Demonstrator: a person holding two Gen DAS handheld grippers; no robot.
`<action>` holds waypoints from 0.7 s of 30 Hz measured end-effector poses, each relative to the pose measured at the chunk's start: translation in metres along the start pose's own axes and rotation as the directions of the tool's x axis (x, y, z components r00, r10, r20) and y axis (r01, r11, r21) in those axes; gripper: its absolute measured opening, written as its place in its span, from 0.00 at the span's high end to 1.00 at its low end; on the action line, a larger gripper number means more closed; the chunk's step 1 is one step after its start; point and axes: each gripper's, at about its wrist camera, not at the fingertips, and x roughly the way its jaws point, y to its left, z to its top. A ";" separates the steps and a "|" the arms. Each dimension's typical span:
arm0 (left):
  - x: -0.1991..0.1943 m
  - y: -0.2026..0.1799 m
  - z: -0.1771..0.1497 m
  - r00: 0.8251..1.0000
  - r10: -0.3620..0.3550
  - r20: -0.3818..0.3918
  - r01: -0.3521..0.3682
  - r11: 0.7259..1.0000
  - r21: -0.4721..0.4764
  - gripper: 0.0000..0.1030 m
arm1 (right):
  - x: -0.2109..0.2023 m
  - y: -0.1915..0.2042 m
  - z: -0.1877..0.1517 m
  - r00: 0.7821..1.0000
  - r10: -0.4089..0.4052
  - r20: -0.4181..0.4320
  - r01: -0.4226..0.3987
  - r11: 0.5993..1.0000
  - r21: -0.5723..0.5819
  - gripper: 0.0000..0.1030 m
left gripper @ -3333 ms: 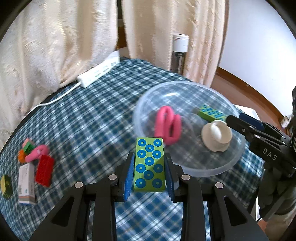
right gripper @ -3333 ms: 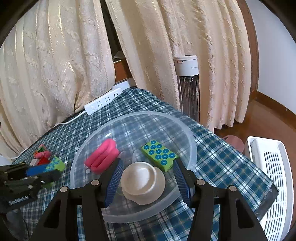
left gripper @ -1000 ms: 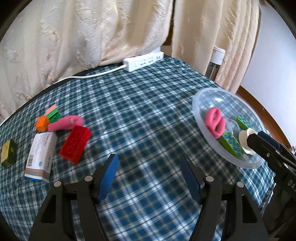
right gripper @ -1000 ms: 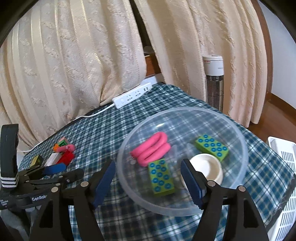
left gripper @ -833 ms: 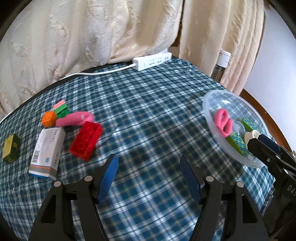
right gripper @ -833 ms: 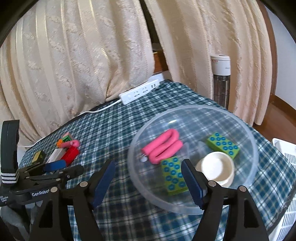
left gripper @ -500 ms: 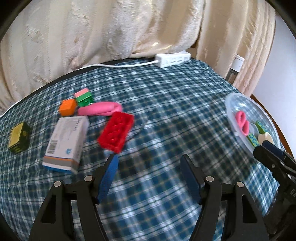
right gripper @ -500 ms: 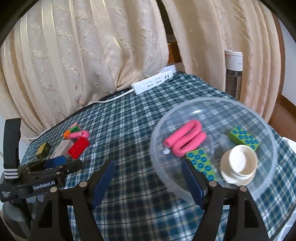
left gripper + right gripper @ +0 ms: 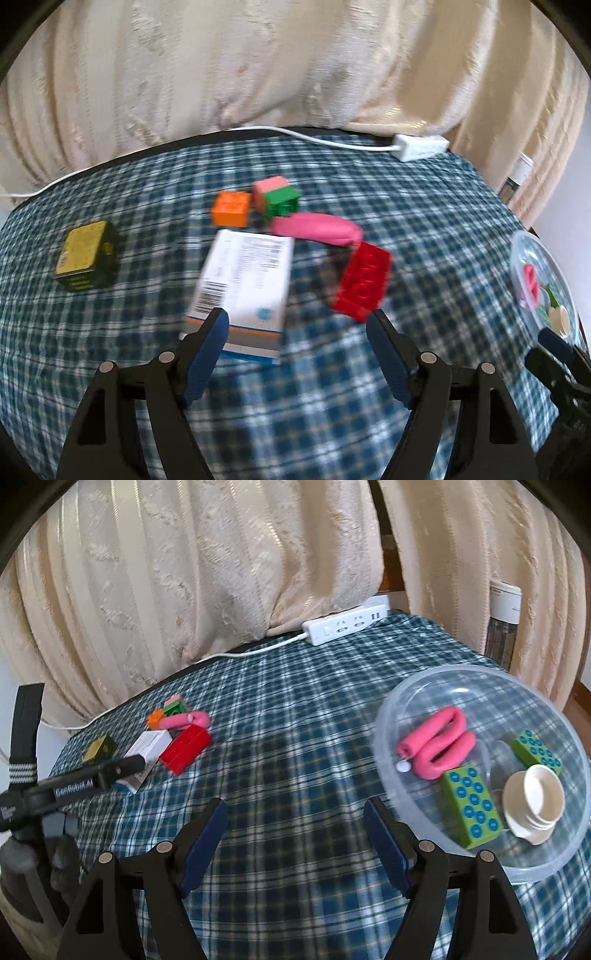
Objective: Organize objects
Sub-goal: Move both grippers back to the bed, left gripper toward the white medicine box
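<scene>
1. Jaws of the left gripper [image 9: 297, 326] are seen opening wider, and nothing is held between them. Jaws of the right gripper [image 9: 295, 816] are spread apart and hold nothing too.
2. A second green block [image 9: 471, 806] has been dropped into the clear bowl [image 9: 384, 716] since a few seconds ago, so one more toy is put away.
3. The left gripper has been swung away from the bowl toward the loose pile, which is now close in its view.
4. The white box [image 9: 245, 288] is seen at about 11 o'clock just past the left jaws, and the red brick [image 9: 364, 282] at about 1 o'clock.
5. The pink roll [image 9: 317, 227], orange block [image 9: 232, 208] and dark green box [image 9: 86, 256] are waiting on the checked surface [image 9: 424, 229].
6. The left gripper is tipped steeply down at the pile, likely for the next pick. The right one is tilted down over bare cloth, with the bowl at its 2 o'clock.
</scene>
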 end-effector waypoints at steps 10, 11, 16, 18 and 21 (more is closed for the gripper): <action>0.021 0.021 0.006 0.998 0.042 -0.036 -0.042 0.999 0.006 0.24 | 0.010 0.020 -0.001 0.999 0.022 -0.028 -0.023 0.999 -0.029 0.22; 0.023 0.021 0.007 0.998 0.045 -0.038 -0.044 0.999 0.012 0.24 | 0.011 0.021 -0.001 0.999 0.024 -0.030 -0.025 0.999 -0.031 0.22; 0.037 0.022 0.010 0.996 0.061 -0.061 -0.059 0.998 0.022 0.24 | 0.016 0.026 -0.001 0.999 0.029 -0.041 -0.031 0.999 -0.037 0.22; 0.041 0.024 0.010 0.996 0.064 -0.068 -0.063 0.998 0.017 0.24 | 0.017 0.027 0.000 0.999 0.031 -0.045 -0.033 0.999 -0.040 0.22; 0.045 0.025 0.012 0.995 0.066 -0.074 -0.065 0.998 0.015 0.24 | 0.020 0.029 0.000 0.998 0.033 -0.050 -0.036 0.998 -0.042 0.22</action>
